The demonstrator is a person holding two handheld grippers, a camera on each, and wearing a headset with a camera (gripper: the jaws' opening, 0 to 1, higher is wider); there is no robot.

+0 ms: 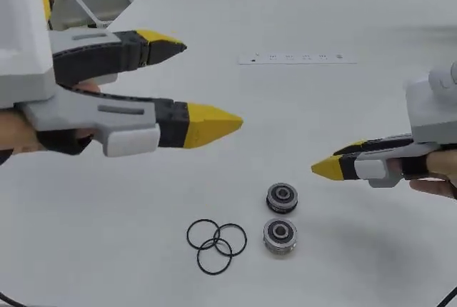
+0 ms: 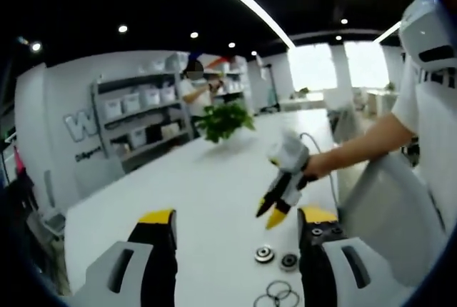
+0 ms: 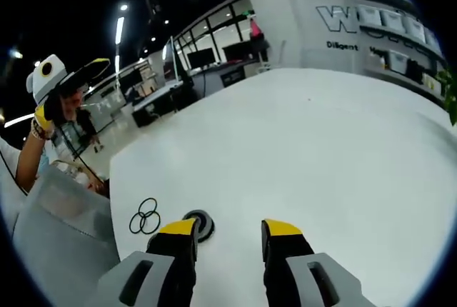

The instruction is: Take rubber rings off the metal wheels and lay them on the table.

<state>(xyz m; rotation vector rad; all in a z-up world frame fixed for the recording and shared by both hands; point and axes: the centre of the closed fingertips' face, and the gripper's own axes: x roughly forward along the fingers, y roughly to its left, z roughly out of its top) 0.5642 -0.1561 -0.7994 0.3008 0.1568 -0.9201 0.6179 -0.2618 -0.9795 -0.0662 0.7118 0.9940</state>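
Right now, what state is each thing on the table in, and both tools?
Left tool: open wide, empty, held above the table.
Right tool: open, empty, held above the table.
Rings: three, off the wheels, flat on the table, overlapping.
Far wheel: lying flat, dark rim; cannot tell whether a ring is on it.
Near wheel: lying flat, rim looks like bare metal.

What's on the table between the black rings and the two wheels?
Nothing: just bare white table between the rings and wheels, in the head view.
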